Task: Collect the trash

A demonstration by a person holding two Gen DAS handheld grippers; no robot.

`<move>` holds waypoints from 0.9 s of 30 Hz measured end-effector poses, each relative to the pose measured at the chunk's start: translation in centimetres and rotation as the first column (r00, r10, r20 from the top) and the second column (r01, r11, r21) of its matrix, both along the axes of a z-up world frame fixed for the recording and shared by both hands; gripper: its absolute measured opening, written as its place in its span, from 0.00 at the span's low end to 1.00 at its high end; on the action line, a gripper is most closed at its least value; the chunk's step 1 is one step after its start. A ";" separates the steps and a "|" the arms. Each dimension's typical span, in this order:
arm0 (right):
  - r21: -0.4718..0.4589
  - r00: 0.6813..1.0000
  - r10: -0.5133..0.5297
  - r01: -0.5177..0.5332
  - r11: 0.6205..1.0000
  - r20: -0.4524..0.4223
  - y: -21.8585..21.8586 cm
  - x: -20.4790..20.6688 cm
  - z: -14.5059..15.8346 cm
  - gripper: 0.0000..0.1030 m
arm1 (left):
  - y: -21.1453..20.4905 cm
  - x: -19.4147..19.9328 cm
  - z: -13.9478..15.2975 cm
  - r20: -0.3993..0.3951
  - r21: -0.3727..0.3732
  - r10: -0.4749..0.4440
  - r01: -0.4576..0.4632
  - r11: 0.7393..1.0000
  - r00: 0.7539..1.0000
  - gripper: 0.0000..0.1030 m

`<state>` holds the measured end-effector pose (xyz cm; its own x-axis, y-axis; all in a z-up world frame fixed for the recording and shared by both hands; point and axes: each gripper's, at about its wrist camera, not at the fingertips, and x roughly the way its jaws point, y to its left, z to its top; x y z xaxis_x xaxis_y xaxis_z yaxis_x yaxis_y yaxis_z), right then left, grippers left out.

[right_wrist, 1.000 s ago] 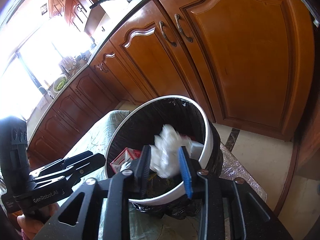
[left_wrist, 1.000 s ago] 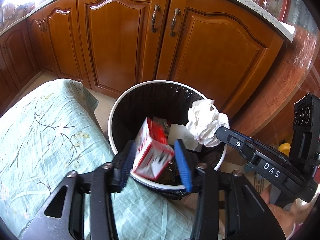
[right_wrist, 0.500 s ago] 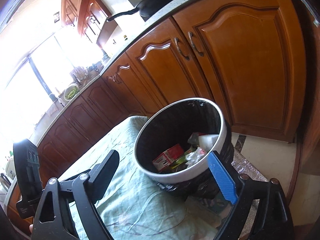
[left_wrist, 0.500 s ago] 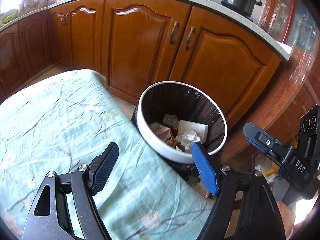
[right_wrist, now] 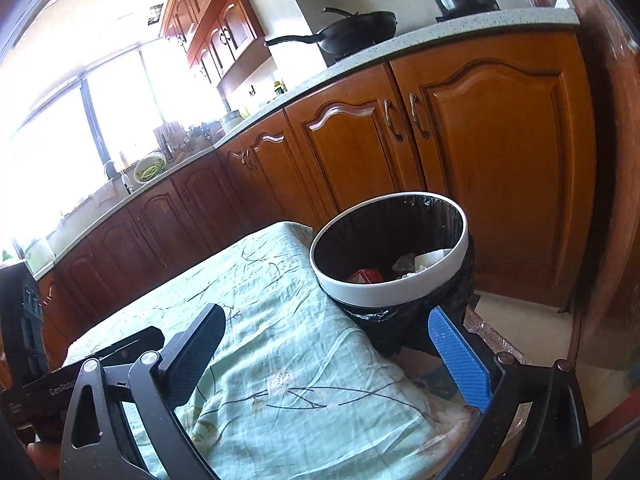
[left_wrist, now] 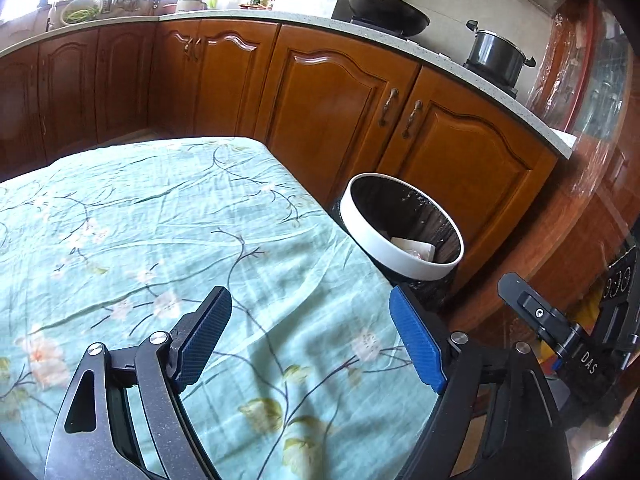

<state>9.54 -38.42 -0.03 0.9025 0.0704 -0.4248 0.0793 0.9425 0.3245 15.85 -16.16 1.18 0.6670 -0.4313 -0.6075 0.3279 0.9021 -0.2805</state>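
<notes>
With nothing between their blue pads, the left gripper (left_wrist: 310, 334) and right gripper (right_wrist: 334, 354), jaws just having spread wide, hang released over the floral tablecloth (left_wrist: 160, 220), while the red carton (right_wrist: 366, 276) and crumpled paper (right_wrist: 430, 259) lie inside the white-rimmed trash bin (right_wrist: 384, 292) beyond the fingertips.

Daylight is pouring in from the window (right_wrist: 80, 128), blowing it out to pure white in my right wrist view. It is glaring off the cabinet doors (left_wrist: 332, 100) too. The fisheye is bending the worktop edges, and dark vignetting is eating the corners. The tablecloth (left_wrist: 160, 220) is looking slightly soft, evenly lit.
</notes>
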 end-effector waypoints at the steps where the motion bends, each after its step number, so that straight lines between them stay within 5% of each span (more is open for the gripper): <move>1: -0.024 1.000 -0.001 0.001 1.000 0.014 0.6 -0.4 0.4 1.00 | 0.5 -0.6 0.0 0.015 0.002 0.005 -0.005 1.000 1.000 0.81; 7: -0.176 0.989 0.016 0.011 0.984 0.149 3.3 -2.9 3.9 1.00 | 3.3 -3.5 1.9 0.134 -0.017 0.050 -0.048 0.999 0.990 0.91; 10: -0.206 0.981 0.015 0.026 0.978 0.194 4.1 -3.6 4.6 1.00 | 4.5 -5.4 3.5 0.233 -0.032 0.094 -0.089 0.995 0.968 1.00; 14: -0.204 0.984 0.029 0.007 0.979 0.174 4.7 -3.5 2.8 1.00 | 5.1 -7.2 4.1 0.337 0.004 0.144 -0.155 0.988 0.930 1.00; 27: -0.202 0.984 0.039 -0.003 0.979 0.175 5.2 -4.8 -0.2 1.00 | 5.4 -8.8 0.7 0.349 0.059 0.175 -0.208 0.976 0.920 1.00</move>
<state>4.77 -33.22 -0.20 0.9637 0.0202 -0.2662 0.0169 0.9905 0.1364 7.09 -10.73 1.84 0.9048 -0.2271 -0.3602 0.2067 0.9738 -0.0948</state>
